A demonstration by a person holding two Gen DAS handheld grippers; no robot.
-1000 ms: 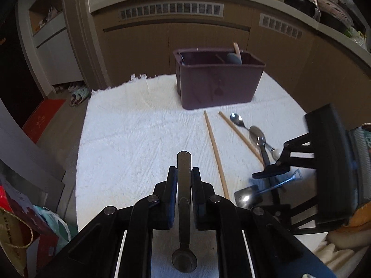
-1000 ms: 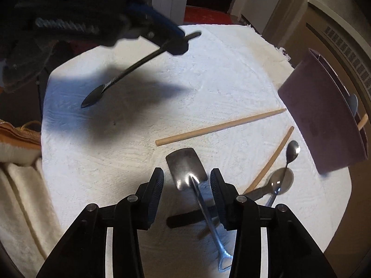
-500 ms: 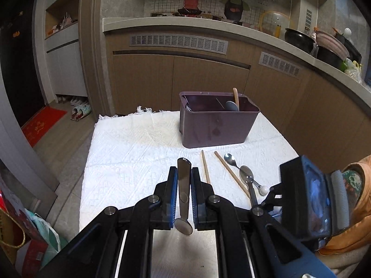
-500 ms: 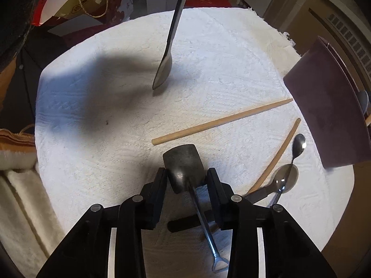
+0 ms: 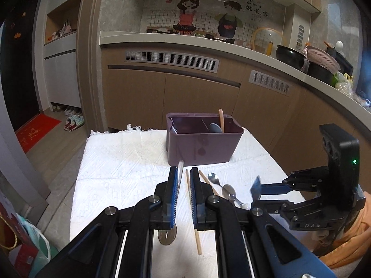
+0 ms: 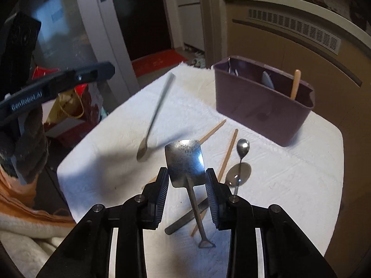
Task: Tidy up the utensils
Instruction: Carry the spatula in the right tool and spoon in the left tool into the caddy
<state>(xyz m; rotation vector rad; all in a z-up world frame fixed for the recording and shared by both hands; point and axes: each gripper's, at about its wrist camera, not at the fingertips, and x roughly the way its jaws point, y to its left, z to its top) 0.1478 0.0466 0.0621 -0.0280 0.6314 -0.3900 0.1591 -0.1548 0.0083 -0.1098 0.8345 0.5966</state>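
My left gripper (image 5: pixel 183 176) has its jaws apart. A long-handled metal spoon (image 5: pixel 167 232) leans against its left finger; in the right wrist view this spoon (image 6: pixel 153 118) is blurred, bowl down just above the cloth. My right gripper (image 6: pixel 186 178) is shut on a small metal spatula (image 6: pixel 185 162) and holds it above the table. A purple utensil caddy (image 5: pixel 201 142) stands at the table's far side, with a wooden utensil and a spoon inside. Two chopsticks (image 6: pixel 228 155) and two spoons (image 6: pixel 242 148) lie on the white cloth.
A dark knife handle (image 6: pixel 185 220) lies under the spatula. The white cloth (image 5: pixel 120 162) covers a small table with edges close on all sides. Kitchen cabinets (image 5: pixel 197 92) stand behind. Bags (image 5: pixel 20 243) sit on the floor at left.
My left gripper has opened and the long spoon has come loose, dropping bowl-first toward the cloth. My right gripper has closed on the spatula and lifted it. Both views have tilted up.
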